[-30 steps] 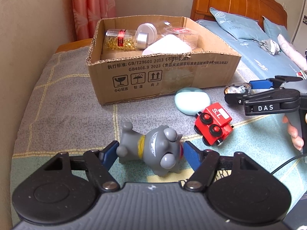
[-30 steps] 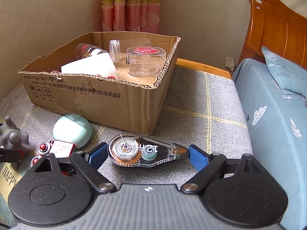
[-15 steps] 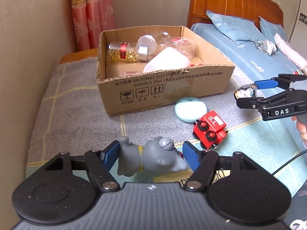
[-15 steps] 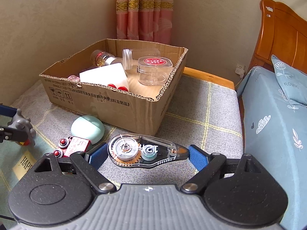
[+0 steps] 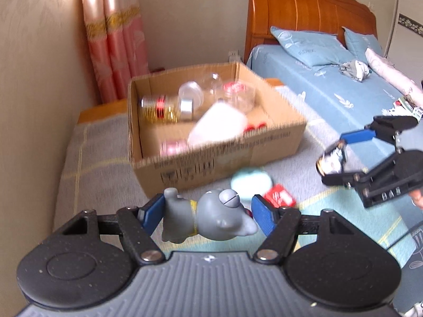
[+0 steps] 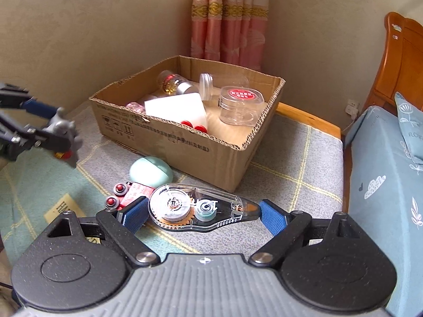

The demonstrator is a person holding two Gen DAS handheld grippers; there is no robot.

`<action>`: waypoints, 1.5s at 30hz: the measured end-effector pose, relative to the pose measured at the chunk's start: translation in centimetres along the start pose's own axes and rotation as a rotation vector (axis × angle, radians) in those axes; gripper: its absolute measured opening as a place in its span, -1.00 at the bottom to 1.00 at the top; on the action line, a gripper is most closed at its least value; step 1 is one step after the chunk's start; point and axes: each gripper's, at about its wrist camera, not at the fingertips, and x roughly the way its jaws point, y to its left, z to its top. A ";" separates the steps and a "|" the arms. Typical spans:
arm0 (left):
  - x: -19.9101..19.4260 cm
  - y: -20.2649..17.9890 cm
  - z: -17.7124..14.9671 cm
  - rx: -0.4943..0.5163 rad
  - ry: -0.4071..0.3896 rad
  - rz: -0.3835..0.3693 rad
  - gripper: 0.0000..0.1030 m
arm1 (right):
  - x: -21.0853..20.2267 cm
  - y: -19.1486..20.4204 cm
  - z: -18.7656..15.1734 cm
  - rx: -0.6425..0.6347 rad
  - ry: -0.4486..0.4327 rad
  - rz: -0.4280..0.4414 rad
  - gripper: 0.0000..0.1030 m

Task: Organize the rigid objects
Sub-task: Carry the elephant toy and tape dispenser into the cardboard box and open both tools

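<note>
My left gripper (image 5: 207, 215) is shut on a grey toy figure (image 5: 208, 218) and holds it in the air, in front of the open cardboard box (image 5: 224, 155). It shows at the left of the right wrist view (image 6: 56, 134). My right gripper (image 6: 202, 212) is shut on a clear correction tape dispenser (image 6: 201, 207), also lifted, to the right of the box (image 6: 227, 155); it shows in the left wrist view (image 5: 341, 155). A mint oval case (image 6: 150, 171) and a red toy train (image 6: 129, 194) lie on the blanket in front of the box.
The box holds a gold-filled jar (image 6: 174, 84), a clear jar with white lid (image 6: 208, 85), a clear red-labelled tub (image 6: 240, 104) and a white block (image 6: 177, 108). A wall and pink curtain (image 6: 227, 18) stand behind. A bed with a wooden headboard (image 5: 304, 15) lies right.
Both grippers have risen with their objects. The grey toy and the tape dispenser are higher above the blanket, and more of the box's inside shows.
</note>
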 end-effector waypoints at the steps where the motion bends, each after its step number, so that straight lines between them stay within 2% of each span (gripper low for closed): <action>1: 0.0 0.1 0.6 0.008 -0.011 -0.001 0.37 | -0.3 0.0 0.2 -0.006 -0.004 0.004 0.80; 7: 1.0 0.9 4.5 0.045 -0.054 0.015 0.37 | -1.5 0.1 1.5 -0.041 -0.033 0.003 0.80; 12: 3.1 2.1 7.7 0.045 -0.060 0.032 0.37 | -1.8 0.1 2.4 -0.057 -0.050 -0.012 0.80; 16: 4.7 2.8 9.5 0.040 -0.087 0.080 0.39 | -2.0 0.2 3.0 -0.069 -0.061 -0.018 0.80; 17: 5.0 3.0 9.7 0.036 -0.104 0.085 0.46 | -2.0 0.2 3.1 -0.073 -0.064 -0.019 0.80; 18: 5.4 3.3 9.8 0.030 -0.113 0.087 0.69 | -2.1 0.3 3.3 -0.075 -0.066 -0.020 0.80; 19: 5.7 3.5 9.9 0.016 -0.113 0.094 0.79 | -2.0 0.3 3.4 -0.076 -0.066 -0.021 0.80; 20: 5.8 3.7 9.8 -0.002 -0.117 0.102 0.84 | -2.0 0.3 3.5 -0.077 -0.067 -0.021 0.80; 23: 5.6 4.0 8.9 -0.027 -0.121 0.073 0.84 | -2.1 0.4 3.8 -0.083 -0.070 -0.020 0.80; 30: 3.7 3.6 4.9 -0.100 -0.093 0.062 0.85 | -1.8 0.5 4.6 -0.099 -0.076 -0.024 0.80; 36: 1.5 3.2 1.7 -0.165 -0.114 0.113 0.86 | -1.1 0.0 6.1 -0.130 -0.077 -0.007 0.80; 40: 1.2 2.9 0.5 -0.171 -0.095 0.157 0.86 | 0.3 -0.7 7.7 -0.150 -0.070 0.009 0.80; 45: 0.7 2.7 -1.1 -0.197 -0.081 0.161 0.86 | 3.2 -1.4 9.5 -0.169 -0.030 0.005 0.80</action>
